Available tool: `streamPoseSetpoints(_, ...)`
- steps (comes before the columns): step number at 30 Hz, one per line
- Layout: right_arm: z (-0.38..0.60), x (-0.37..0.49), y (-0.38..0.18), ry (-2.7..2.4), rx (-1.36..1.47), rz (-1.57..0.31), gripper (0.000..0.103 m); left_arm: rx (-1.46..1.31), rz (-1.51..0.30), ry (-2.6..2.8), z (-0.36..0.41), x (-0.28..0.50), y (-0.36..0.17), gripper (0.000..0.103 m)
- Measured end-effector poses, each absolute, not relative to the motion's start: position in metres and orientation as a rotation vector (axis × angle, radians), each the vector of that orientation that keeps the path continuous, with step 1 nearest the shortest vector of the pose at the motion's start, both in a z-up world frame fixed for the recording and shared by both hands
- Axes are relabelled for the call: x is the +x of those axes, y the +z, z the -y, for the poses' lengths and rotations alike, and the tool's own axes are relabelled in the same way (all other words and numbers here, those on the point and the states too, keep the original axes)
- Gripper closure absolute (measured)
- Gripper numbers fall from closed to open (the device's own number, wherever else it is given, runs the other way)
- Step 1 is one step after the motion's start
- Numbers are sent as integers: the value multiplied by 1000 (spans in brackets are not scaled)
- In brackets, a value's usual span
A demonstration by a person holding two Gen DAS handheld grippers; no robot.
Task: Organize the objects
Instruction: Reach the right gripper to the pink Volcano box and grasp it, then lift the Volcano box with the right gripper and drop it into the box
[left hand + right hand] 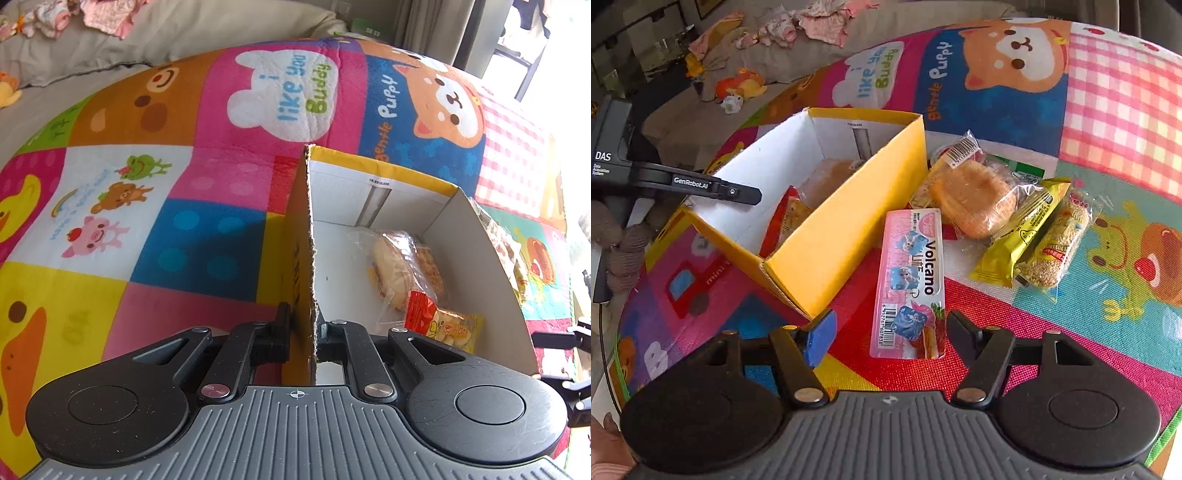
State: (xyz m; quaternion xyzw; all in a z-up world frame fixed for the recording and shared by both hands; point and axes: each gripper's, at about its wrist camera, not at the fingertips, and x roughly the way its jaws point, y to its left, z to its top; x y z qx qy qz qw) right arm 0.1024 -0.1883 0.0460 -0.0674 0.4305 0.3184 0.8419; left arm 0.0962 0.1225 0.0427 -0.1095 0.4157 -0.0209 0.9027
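Observation:
A yellow cardboard box (476, 258) with white inside walls stands on the colourful play mat. My left gripper (304, 328) is shut on the box's left wall (308, 236), one finger on each side. Inside the box lie a bun in clear wrap (391, 269) and a red-and-yellow snack packet (443, 321). In the right wrist view the box (846, 221) is left of centre. A pink Volcano packet (912, 280) lies flat beside it, its near end between the spread jaws of my open right gripper (890, 332), with neither pad pressing on it.
Right of the box lie a wrapped bun (975, 199), a yellow bar (1023, 236) and a sesame bar (1056, 247), close together. The play mat (1108, 129) stretches beyond them. A grey sofa with clothes and an orange plush toy (742, 85) is at the back left.

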Motion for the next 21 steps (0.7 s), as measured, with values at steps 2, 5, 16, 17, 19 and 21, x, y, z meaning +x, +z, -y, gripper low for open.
streamPoseSetpoints(2, 184, 102, 49, 644, -162, -884, 36, -231, -860, -44, -123, 96, 42, 91)
streamPoseSetpoints(5, 176, 111, 48, 600, -159, -865, 36, -231, -861, -41, -122, 95, 42, 91)
streamPoseSetpoints(16, 166, 122, 31, 542, -205, -916, 59, -247, -868, -33, -123, 94, 39, 91)
streamPoseSetpoints(17, 171, 116, 35, 536, -203, -914, 59, -247, -867, -32, -123, 94, 39, 91)
streamPoseSetpoints(19, 186, 105, 46, 522, -179, -909, 59, -247, -866, -31, -122, 94, 38, 91)
streamPoseSetpoints(21, 203, 93, 62, 513, -132, -907, 59, -250, -866, -29, -123, 94, 37, 91)
